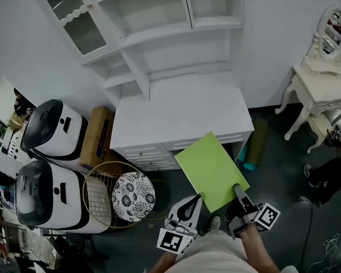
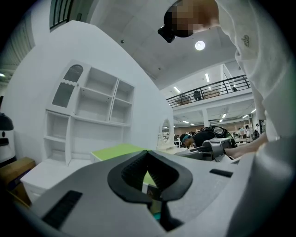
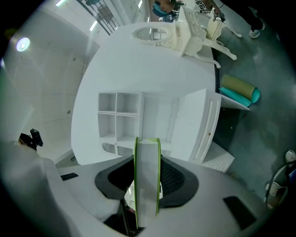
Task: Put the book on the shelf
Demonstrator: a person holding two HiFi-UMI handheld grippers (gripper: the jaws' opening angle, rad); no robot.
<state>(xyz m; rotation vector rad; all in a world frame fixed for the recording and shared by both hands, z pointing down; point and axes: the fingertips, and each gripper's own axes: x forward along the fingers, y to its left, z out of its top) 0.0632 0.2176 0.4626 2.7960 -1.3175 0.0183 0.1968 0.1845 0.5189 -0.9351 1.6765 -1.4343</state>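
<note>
Right gripper [image 1: 240,195] clamps the green book [image 1: 211,169] by its near edge – roughly flat, held in front of the desk [image 1: 177,116], well short of the shelf [image 1: 165,24]. Left gripper [image 1: 195,200]: jaws together, empty, at the book's corner. Lifting is done – placing is not. Whether the left gripper touches the book is unclear; the shelf's top is cut off.

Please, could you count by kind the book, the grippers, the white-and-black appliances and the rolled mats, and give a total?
Book: 1
Grippers: 2, left gripper and right gripper
White-and-black appliances: 2
Rolled mats: 2
Total: 7
</note>
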